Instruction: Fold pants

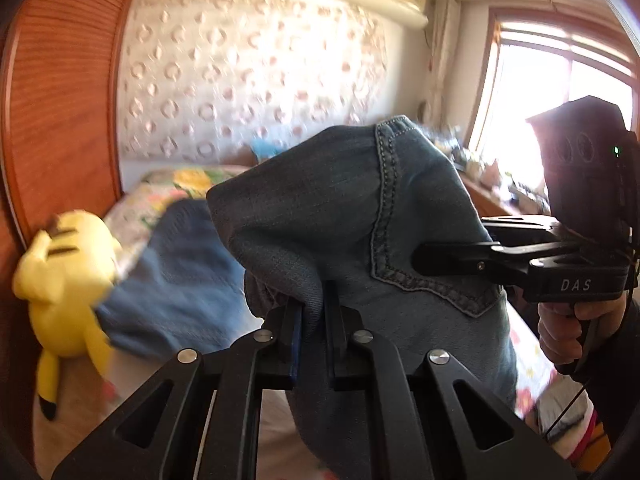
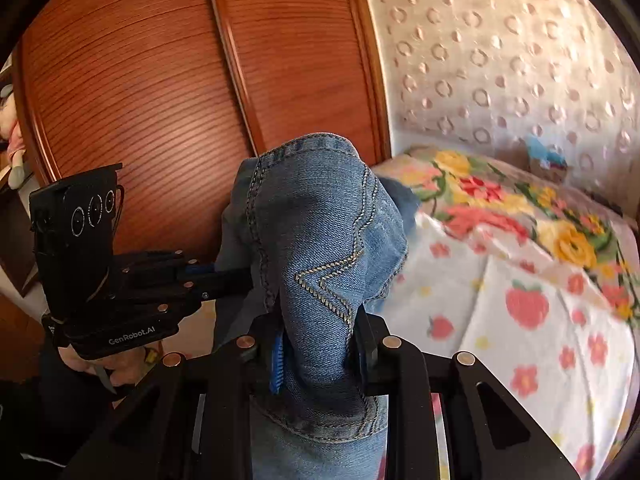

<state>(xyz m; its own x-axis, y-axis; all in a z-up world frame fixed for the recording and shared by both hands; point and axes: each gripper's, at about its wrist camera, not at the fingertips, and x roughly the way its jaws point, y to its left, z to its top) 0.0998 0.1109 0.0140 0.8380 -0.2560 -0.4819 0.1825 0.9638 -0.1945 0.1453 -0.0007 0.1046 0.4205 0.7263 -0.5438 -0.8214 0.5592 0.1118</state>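
Observation:
The blue denim pants hang bunched above the bed, and both grippers hold them up. In the left wrist view my left gripper is shut on a fold of the denim, close beside a stitched back pocket. My right gripper comes in from the right, its fingers against that pocket area. In the right wrist view my right gripper is shut on a thick bundle of the pants with zigzag stitching. My left gripper clamps the same cloth from the left. The rest of the pants trails down toward the bed.
A bed with a floral cover lies below and to the right. A yellow plush toy sits by the wooden wardrobe. A bright window with a cluttered sill is at the far right. A hand grips the right handle.

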